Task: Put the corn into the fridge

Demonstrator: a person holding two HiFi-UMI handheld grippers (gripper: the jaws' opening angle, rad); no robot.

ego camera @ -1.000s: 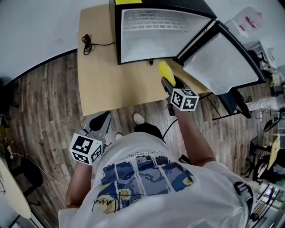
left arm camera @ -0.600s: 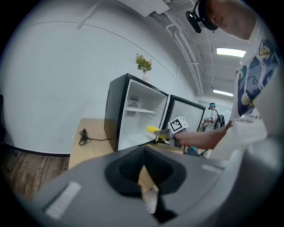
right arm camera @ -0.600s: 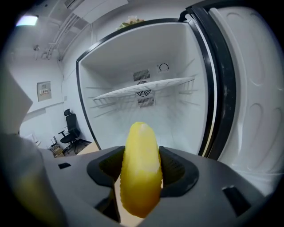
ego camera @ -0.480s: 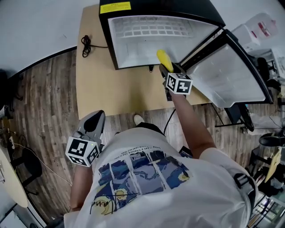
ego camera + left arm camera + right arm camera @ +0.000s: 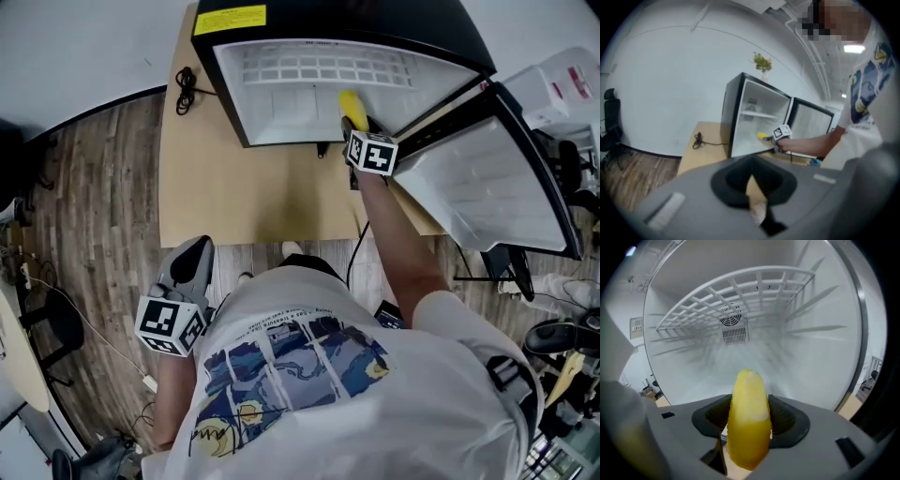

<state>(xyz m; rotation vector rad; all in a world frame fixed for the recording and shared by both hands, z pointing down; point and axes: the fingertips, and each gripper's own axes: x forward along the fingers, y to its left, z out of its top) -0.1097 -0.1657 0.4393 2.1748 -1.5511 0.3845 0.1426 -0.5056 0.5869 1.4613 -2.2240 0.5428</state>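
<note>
Head view, top centre: the right gripper (image 5: pixel 360 129) reaches into the open fridge (image 5: pixel 230 94), with the corn (image 5: pixel 351 106) just past its threshold. Left gripper view: the left gripper (image 5: pixel 757 206) is pressed together and empty, low in the frame. Right gripper view: the jaws pinch the corn at lower centre. It would best go deeper, under the wire shelf (image 5: pixel 736 291), and be lowered before release.

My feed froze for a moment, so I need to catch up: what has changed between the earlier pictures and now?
The right tongs, shut on the corn, moved forward from over the table into the open fridge; the corn's tip is now under the wire shelf. Nothing was grabbed or let go. The left tongs stayed low, shut and empty, and the fridge door stayed open.
</note>
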